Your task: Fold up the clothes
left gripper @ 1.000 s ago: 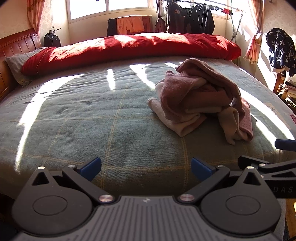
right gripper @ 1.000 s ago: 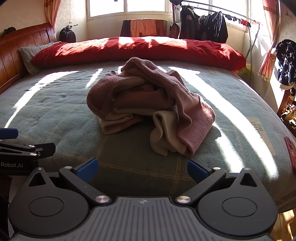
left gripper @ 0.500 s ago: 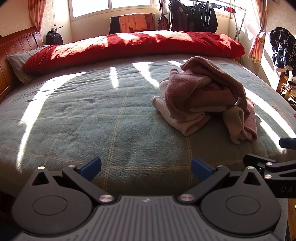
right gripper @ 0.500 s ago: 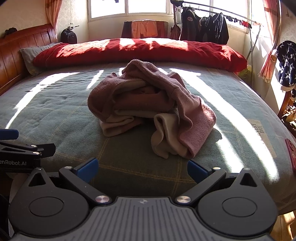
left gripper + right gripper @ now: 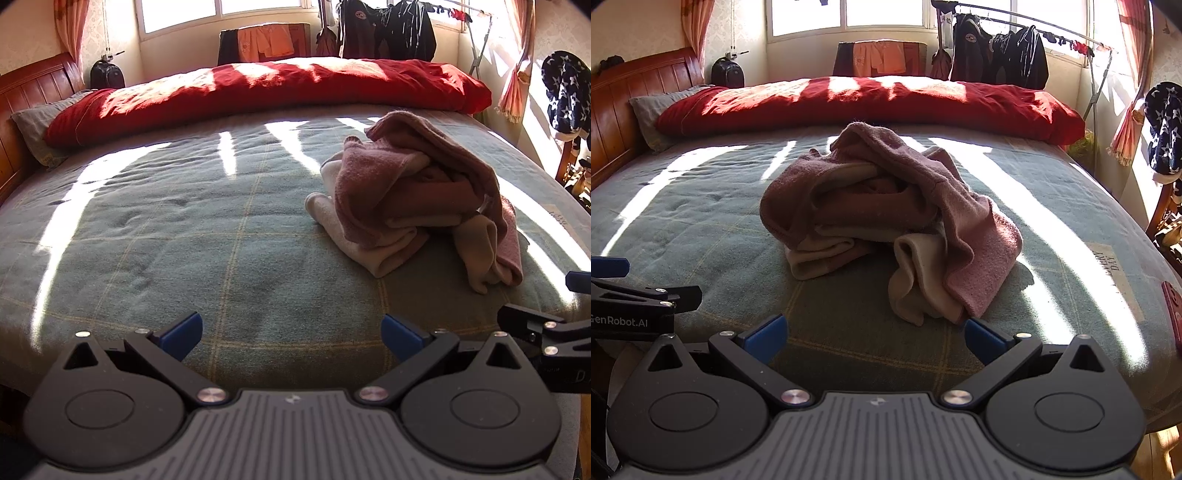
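A crumpled pink and cream garment (image 5: 417, 195) (image 5: 886, 218) lies in a heap on the green checked bedspread (image 5: 184, 236) (image 5: 701, 221). In the left wrist view it sits ahead and to the right of my left gripper (image 5: 291, 332), which is open and empty near the bed's front edge. My right gripper (image 5: 875, 332) is also open and empty, with the heap straight ahead; the garment's nearest cream fold ends just beyond its right fingertip. Each gripper shows at the side of the other's view.
A red duvet (image 5: 258, 92) (image 5: 871, 103) lies rolled along the far side of the bed, with a wooden headboard (image 5: 624, 110) and grey pillow at the left. Dark jackets hang on a rack (image 5: 1001, 55) by the window. A star-patterned garment (image 5: 1163, 129) hangs at the right.
Both grippers have moved slightly forward over the bed, so the garment looks a little nearer. Their jaws have stayed open, and the garment has not moved.
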A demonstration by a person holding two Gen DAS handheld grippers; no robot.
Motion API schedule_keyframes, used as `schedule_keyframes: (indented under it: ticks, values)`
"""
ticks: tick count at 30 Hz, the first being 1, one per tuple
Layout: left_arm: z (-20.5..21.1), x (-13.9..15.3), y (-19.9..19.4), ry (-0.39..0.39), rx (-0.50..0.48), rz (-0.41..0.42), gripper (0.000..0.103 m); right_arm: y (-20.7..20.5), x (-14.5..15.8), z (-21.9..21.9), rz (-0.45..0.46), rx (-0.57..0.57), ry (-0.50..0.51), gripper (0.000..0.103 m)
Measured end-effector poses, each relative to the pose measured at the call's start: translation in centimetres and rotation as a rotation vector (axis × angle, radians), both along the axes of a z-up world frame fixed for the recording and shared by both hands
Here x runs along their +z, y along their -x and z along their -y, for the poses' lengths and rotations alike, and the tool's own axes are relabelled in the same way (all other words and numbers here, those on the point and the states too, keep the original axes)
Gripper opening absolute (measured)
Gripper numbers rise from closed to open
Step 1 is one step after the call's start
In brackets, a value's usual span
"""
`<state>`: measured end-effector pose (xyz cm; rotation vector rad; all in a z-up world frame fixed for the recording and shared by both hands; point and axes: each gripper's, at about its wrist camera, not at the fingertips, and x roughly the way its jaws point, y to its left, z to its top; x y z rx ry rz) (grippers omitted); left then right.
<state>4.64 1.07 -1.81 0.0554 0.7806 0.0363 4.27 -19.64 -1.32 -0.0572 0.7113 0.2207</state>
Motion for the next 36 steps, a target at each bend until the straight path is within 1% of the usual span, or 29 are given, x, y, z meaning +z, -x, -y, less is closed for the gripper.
schedule_keyframes:
  ticks: [10,17,19,20,22,24,26,30,31,34,36]
  values:
    - [-0.1,-0.5,-1.2,0.001,0.006,-0.013,0.102,-1.1,-0.5,0.2,-0.011,0.010,-0.003,0.103]
    - [0.1,-1.0,-2.0,-0.005,-0.003,-0.032,0.102,-1.5,-0.5,0.2,0.038,0.055,0.020,0.103]
    - [0.1,-1.2,-2.3,-0.004,-0.003,-0.037,0.102,-1.8,-0.3,0.3,0.057,0.069,0.044,0.100]
    - [0.1,-1.2,-2.4,-0.003,-0.006,-0.037,0.102,-1.9,-0.2,0.3,0.066,0.076,0.056,0.096]
    - [0.2,-1.3,-2.7,-0.013,-0.015,-0.032,0.102,-2.5,0.0,0.6,0.074,0.086,0.069,0.094]
    - [0.4,-1.3,-3.1,-0.029,-0.028,-0.027,0.102,-3.1,0.2,1.0,0.076,0.095,0.077,0.087]
    - [0.5,-1.3,-3.5,-0.045,-0.040,-0.017,0.102,-3.7,0.5,1.4,0.078,0.106,0.088,0.084]
    - [0.6,-1.3,-4.7,-0.064,-0.062,-0.005,0.102,-4.9,1.5,1.6,0.112,0.144,0.132,0.079]
    - [0.6,-1.4,-5.1,-0.059,-0.062,-0.008,0.102,-5.3,1.9,1.7,0.119,0.152,0.144,0.078]
    - [0.4,-1.6,-6.1,-0.032,-0.059,-0.020,0.102,-6.7,2.8,1.9,0.143,0.177,0.176,0.071]
    - [0.3,-1.8,-6.8,-0.010,-0.055,-0.030,0.102,-7.8,3.4,1.8,0.155,0.195,0.197,0.064]
